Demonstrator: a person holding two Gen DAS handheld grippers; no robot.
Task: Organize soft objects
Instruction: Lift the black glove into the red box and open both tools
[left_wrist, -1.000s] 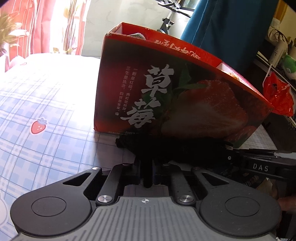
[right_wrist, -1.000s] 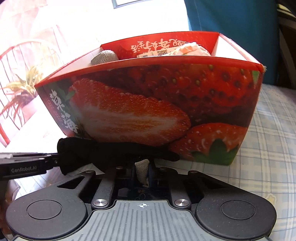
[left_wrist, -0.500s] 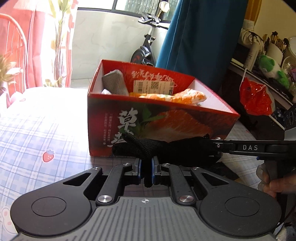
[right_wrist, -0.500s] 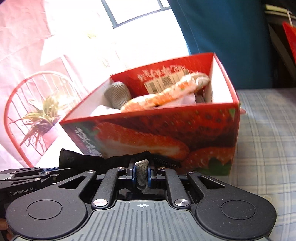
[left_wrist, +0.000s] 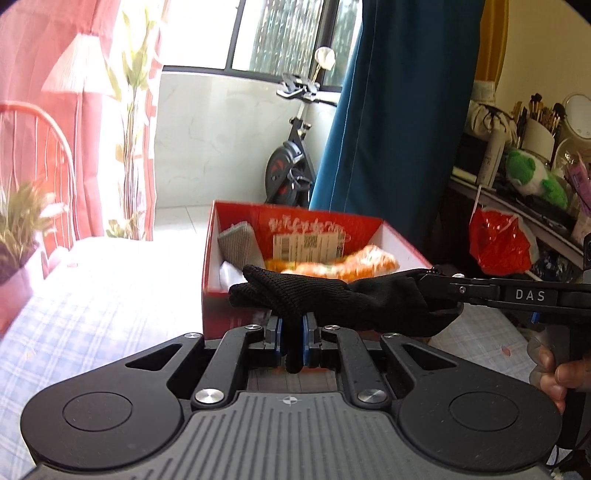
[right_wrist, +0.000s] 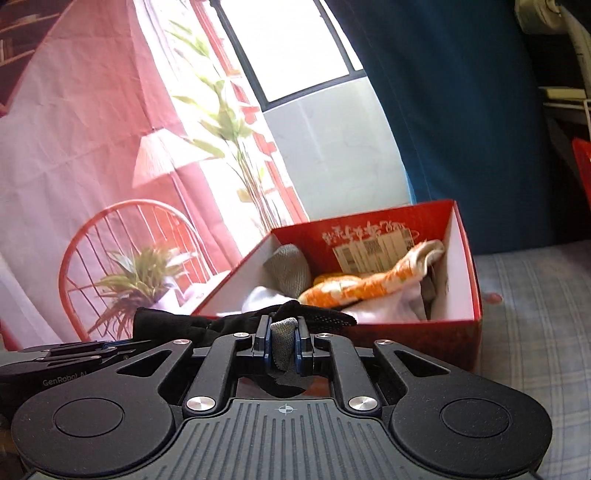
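Both grippers hold one black knitted glove (left_wrist: 332, 299) stretched between them, just in front of and level with the rim of the red strawberry box (left_wrist: 229, 314). My left gripper (left_wrist: 293, 332) is shut on its finger end. My right gripper (right_wrist: 283, 338) is shut on its grey-lined cuff end; it also shows in the left wrist view (left_wrist: 439, 284). The glove shows in the right wrist view (right_wrist: 177, 323) too. The box (right_wrist: 476, 295) holds an orange-and-white cloth (right_wrist: 354, 288), a grey folded piece (right_wrist: 290, 269) and white fabric (right_wrist: 384, 310).
The box stands on a blue-checked tablecloth (right_wrist: 535, 306). A red bag (left_wrist: 498, 240) and a cluttered shelf with a green plush (left_wrist: 532, 177) lie to the right. A potted plant (left_wrist: 22, 229) and a red chair (right_wrist: 125, 236) stand at the left.
Both grippers have lifted the glove from table level in front of the box up to about rim height. The inside of the box has come into view.
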